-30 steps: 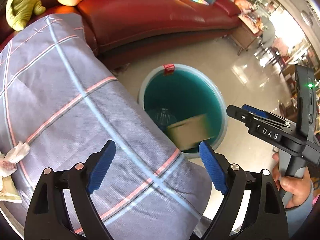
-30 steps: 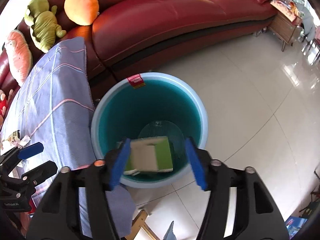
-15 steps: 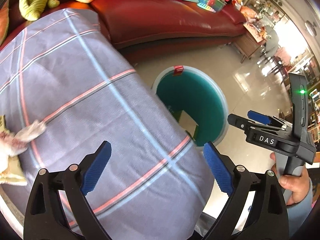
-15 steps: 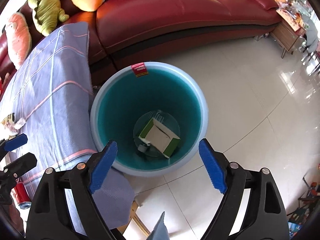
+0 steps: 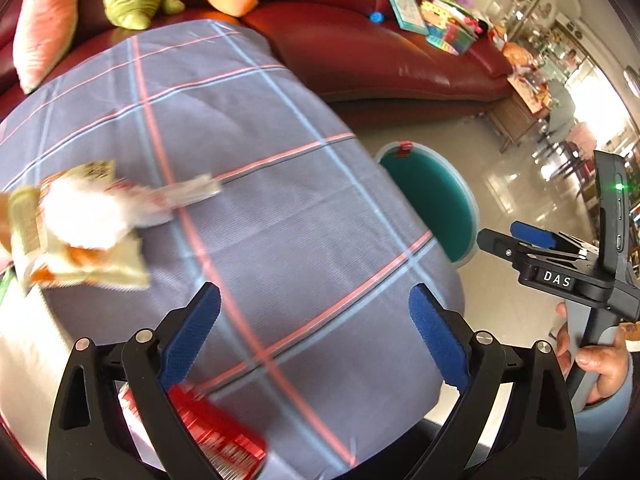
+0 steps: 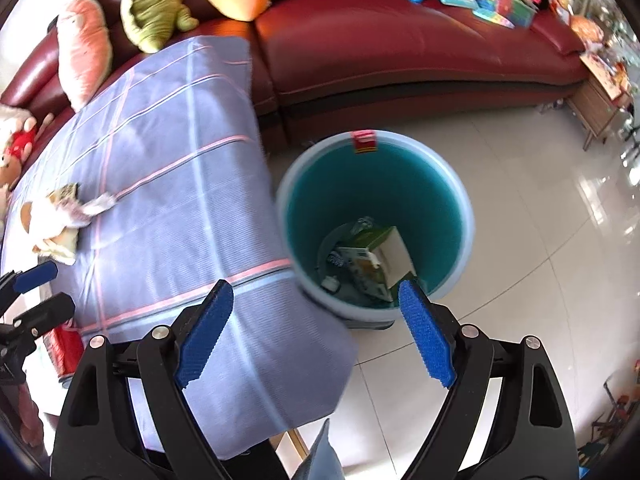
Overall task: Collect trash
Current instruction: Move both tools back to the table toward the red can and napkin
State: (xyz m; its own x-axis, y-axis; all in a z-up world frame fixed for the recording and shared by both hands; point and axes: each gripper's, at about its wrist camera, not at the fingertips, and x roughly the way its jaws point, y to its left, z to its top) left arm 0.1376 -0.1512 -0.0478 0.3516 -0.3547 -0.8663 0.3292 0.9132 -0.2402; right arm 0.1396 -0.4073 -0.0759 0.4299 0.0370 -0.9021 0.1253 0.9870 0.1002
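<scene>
Both tools are being held with jaws standing apart and nothing between them: the left gripper [image 5: 314,334] is being carried over the checked cloth [image 5: 256,184] that covers the table, and the right gripper [image 6: 316,330] is being held over the cloth's edge beside the bin [image 6: 460,216], which is standing on the tiled floor just off the table's corner. By the look of things the task is being worked through at about its middle. A green and white carton [image 6: 380,258] is already lying at the bottom of the bin, with what may be clear plastic under it. Left on the cloth, well apart from the bin, a heap of trash is waiting: a crumpled white tissue [image 5: 86,212] lying on printed wrappers [image 5: 86,268], and a red can [image 5: 218,436] at the near edge of the table, partly behind the left gripper's finger. Much is being lost to blur: the wrappers' print cannot be read, the heap is being cut by the frame's left edge, and the smaller bits under the carton cannot be identified. Only the hand [image 5: 600,364] gripping the right tool's handle is being shown.
</scene>
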